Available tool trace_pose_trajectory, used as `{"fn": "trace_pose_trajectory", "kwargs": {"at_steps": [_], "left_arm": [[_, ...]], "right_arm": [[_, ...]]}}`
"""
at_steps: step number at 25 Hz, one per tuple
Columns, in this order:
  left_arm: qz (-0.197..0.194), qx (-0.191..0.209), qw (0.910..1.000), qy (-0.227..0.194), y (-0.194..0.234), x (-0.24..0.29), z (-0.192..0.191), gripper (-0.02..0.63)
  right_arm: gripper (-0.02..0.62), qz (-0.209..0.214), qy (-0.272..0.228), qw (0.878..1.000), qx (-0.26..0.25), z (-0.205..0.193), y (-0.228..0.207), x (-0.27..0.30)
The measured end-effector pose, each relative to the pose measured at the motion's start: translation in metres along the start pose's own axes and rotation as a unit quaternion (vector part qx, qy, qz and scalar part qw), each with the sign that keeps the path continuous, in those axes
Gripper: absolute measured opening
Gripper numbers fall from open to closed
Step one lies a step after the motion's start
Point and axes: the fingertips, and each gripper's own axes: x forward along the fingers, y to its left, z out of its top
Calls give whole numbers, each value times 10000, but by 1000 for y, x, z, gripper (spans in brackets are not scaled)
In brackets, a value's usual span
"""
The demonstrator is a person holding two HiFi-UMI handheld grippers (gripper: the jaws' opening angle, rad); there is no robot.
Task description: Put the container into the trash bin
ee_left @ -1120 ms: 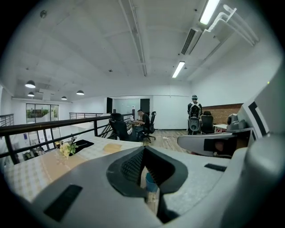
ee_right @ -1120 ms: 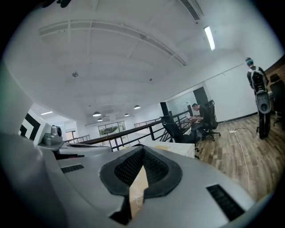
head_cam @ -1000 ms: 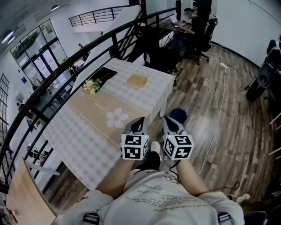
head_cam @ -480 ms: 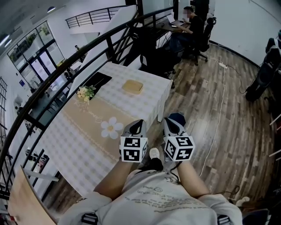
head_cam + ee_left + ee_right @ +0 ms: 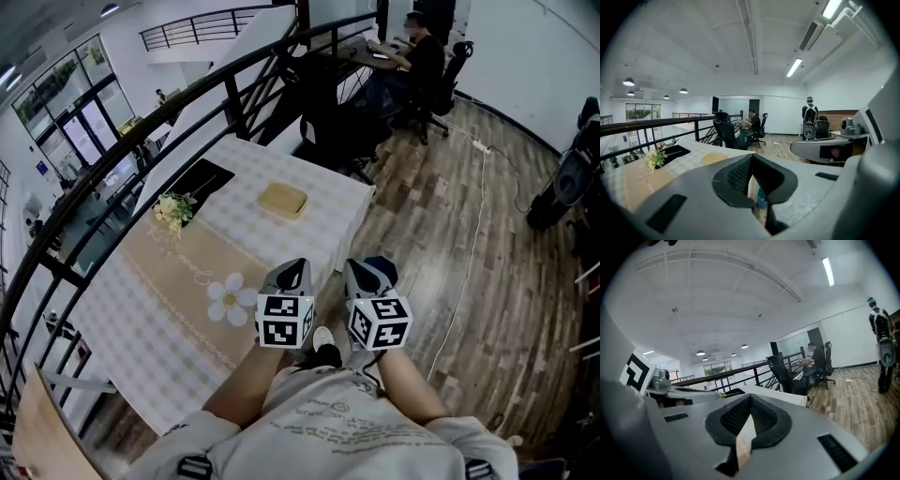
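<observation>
The container [image 5: 282, 200] is a flat tan box lying on the far part of a checked tablecloth table [image 5: 187, 272]. The left gripper view shows the container [image 5: 714, 158] as a tan disc on the table. A dark blue trash bin [image 5: 382, 265] stands on the floor by the table's near corner, partly hidden behind my right gripper [image 5: 361, 267]. A bit of the blue trash bin [image 5: 761, 197] shows through the slit of my left gripper [image 5: 751, 156]. The left gripper [image 5: 298, 267] and the right gripper [image 5: 750, 397] are side by side in front of me, both shut and holding nothing, short of the table.
A black railing [image 5: 141, 131] runs behind the table. Flowers [image 5: 173, 210] and a black mat [image 5: 192, 178] lie on the table's left part. Office chairs [image 5: 328, 127] and a seated person [image 5: 422, 56] are beyond it. A white cable [image 5: 469, 253] crosses the wooden floor.
The table and container have slid lower and closer in the head view, as the view moved toward them. Both grippers kept their place, side by side and shut.
</observation>
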Motion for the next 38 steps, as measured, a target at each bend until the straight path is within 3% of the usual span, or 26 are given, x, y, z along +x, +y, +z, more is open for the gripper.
{"fn": "trace_pose_trajectory", "kwargs": {"at_steps": [15,22,27,29,32,38], "left_arm": [[129,-344,9991,199,82,166,34,6],[175,-240,9990,339,105,210,36,6],[486,-325,9965,590,124,225,22,5],[646,-592,9938,692,134,227,11,6],[899,-1391,9836,716,156,230,-2,6],[1417,-2942,9425,708,201,238,-32,6]], "right_arm": [[2,143,319,9994,11,45,-83,172],[2,115,349,9993,60,57,-106,211],[2,227,516,9983,116,53,-121,230],[2,320,574,9978,58,51,-123,235],[2,469,630,9969,2,54,-128,243],[2,654,778,9948,37,53,-142,252]]}}
